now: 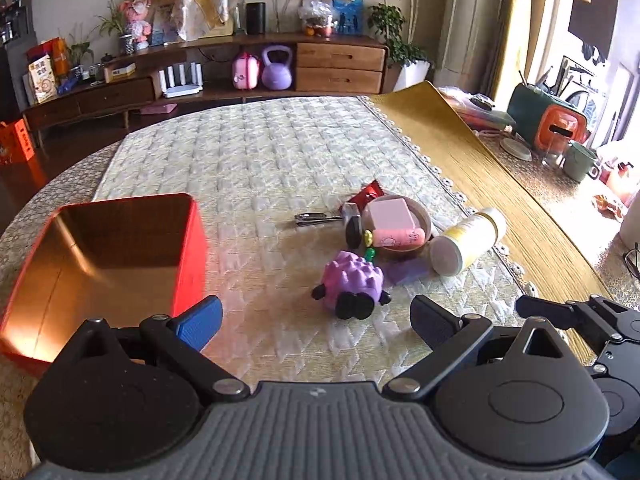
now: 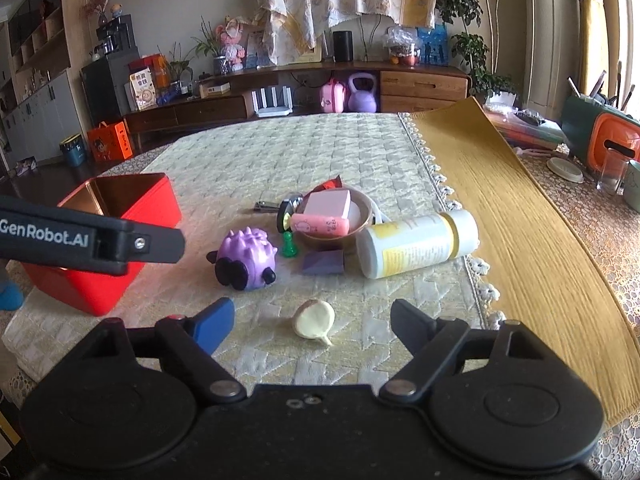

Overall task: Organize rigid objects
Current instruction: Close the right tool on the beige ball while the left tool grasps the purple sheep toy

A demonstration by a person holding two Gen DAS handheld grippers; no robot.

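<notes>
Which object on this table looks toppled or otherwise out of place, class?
The white-and-yellow plastic bottle lies on its side beside the brown bowl, near the quilted mat's lace edge. The purple spiky toy also looks tipped over.

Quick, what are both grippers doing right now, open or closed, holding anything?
Left gripper: open, holding nothing.
Right gripper: open, holding nothing; a garlic clove lies on the cloth between its fingers.

**Box left, clutter right**

On my surface point(image 2: 320, 152) the box point(image 2: 120, 216) sits left. Right of it stands the spiky toy point(image 2: 246, 258); behind that, the bowl point(image 2: 360, 216) holding a block point(image 2: 329, 204) and tube point(image 2: 320, 225). The bottle point(image 2: 416, 246) lies right of the bowl, clippers point(image 2: 266, 205) behind-left, garlic point(image 2: 314, 320) nearest me.
</notes>
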